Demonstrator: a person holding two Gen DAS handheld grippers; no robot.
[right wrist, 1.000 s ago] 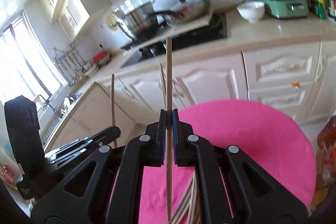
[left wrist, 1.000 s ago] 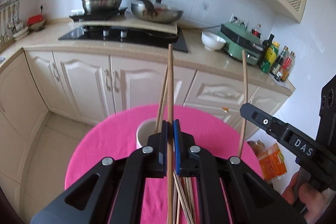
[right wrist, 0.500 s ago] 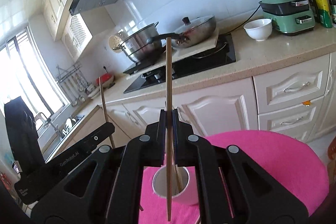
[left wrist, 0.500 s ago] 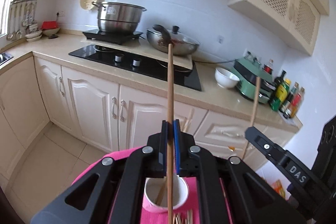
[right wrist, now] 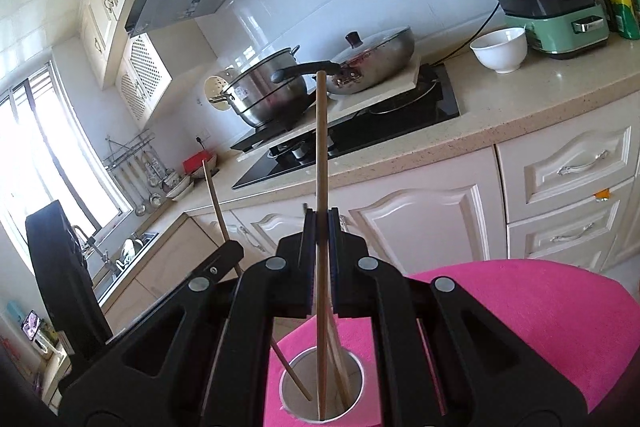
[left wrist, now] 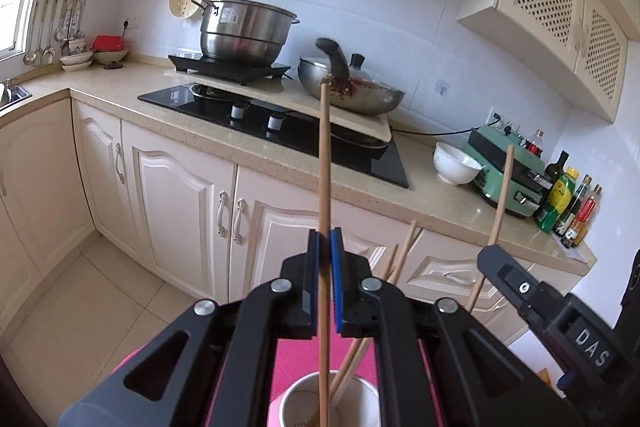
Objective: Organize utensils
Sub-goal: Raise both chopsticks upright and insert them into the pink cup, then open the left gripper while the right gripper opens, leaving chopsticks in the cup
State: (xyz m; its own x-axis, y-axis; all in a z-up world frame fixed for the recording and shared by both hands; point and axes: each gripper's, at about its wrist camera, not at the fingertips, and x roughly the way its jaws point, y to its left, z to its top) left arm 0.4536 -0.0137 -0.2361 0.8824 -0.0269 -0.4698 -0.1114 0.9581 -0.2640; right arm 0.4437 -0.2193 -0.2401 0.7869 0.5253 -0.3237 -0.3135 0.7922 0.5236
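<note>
- A white cup (right wrist: pixel 322 387) is seen nearest, standing on a pink cloth (right wrist: pixel 520 307) that covers a round table; loose wooden chopsticks (left wrist: pixel 394 287) already lean inside it.
- The left gripper (left wrist: pixel 325 287) is closed tight on a single wooden chopstick (left wrist: pixel 325 167), which is held nearly upright between the blue pads; its lower end is dipped inside the cup's rim.
- The right gripper (right wrist: pixel 321 259) is likewise clamped on a second chopstick (right wrist: pixel 321 147), held upright, with its lower tip down inside the cup.
- In the left wrist view the right gripper is seen just to the right, its chopstick slanting down toward the cup; in the right wrist view the left gripper is seen at the left with its stick angled into the cup.
- Behind the table, cream cabinet doors (left wrist: pixel 180 195) are lined up under a speckled countertop (right wrist: pixel 540 99).
- On the counter a black hob (left wrist: pixel 280 123) is set, with a steel pot (left wrist: pixel 244 35) and a lidded wok (left wrist: pixel 352 91) on boards above it.
- Farther right a white bowl (right wrist: pixel 499 49), a green appliance (right wrist: pixel 556 15) and several bottles (left wrist: pixel 568 203) are placed against the tiled wall.
</note>
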